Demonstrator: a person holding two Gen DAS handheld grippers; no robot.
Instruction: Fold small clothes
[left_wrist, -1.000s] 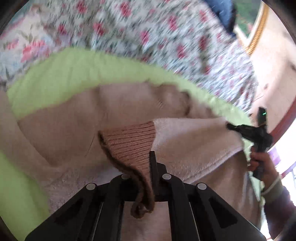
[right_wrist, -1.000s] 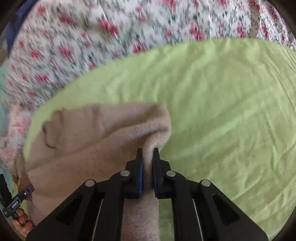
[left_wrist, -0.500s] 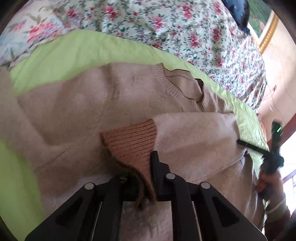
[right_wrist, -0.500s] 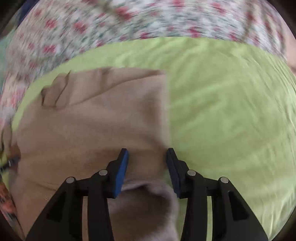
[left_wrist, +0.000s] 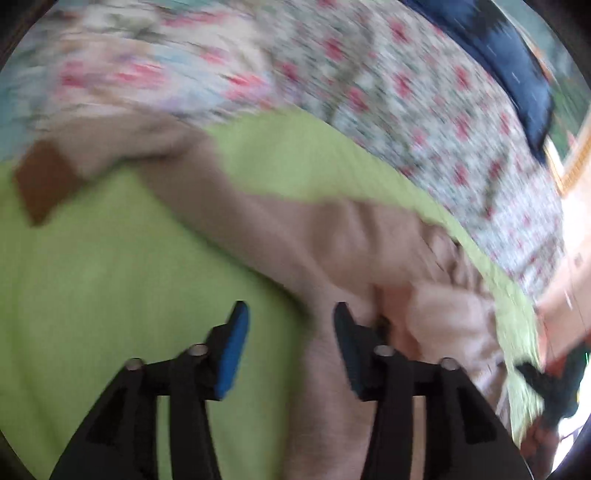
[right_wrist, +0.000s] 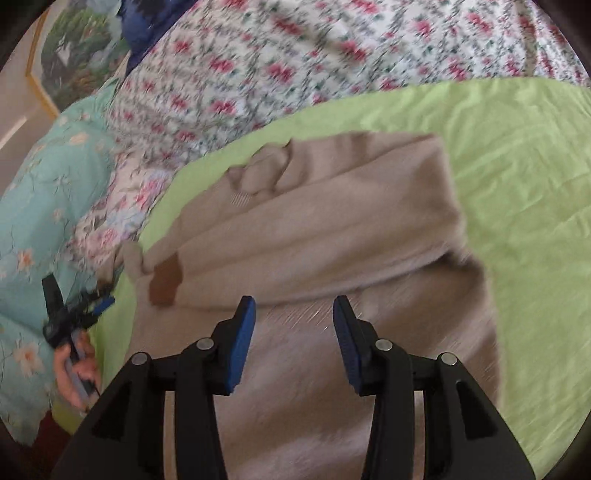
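A beige knit sweater (right_wrist: 332, 229) lies on a green sheet (right_wrist: 524, 177); one sleeve is folded across its body, its brown cuff (right_wrist: 166, 280) at the left. My right gripper (right_wrist: 293, 306) is open and empty just above the sweater's lower part. In the blurred left wrist view my left gripper (left_wrist: 291, 314) is open and empty over the green sheet (left_wrist: 110, 295) at the sweater's (left_wrist: 332, 251) left edge. The other sleeve stretches to the far left and ends in a brown cuff (left_wrist: 44, 181). My left gripper also shows in the right wrist view (right_wrist: 74, 310), at the left edge.
A floral bedspread (right_wrist: 258, 66) lies beyond the green sheet. A turquoise floral cloth (right_wrist: 40, 206) is at the left. A dark blue pillow (left_wrist: 517, 62) and a framed picture (right_wrist: 74, 55) are at the back. The right gripper (left_wrist: 546, 384) shows at the right edge.
Both grippers have let go of the sweater and opened. The sleeve the left one held now lies across the body. The left gripper has swung left, off the sweater.
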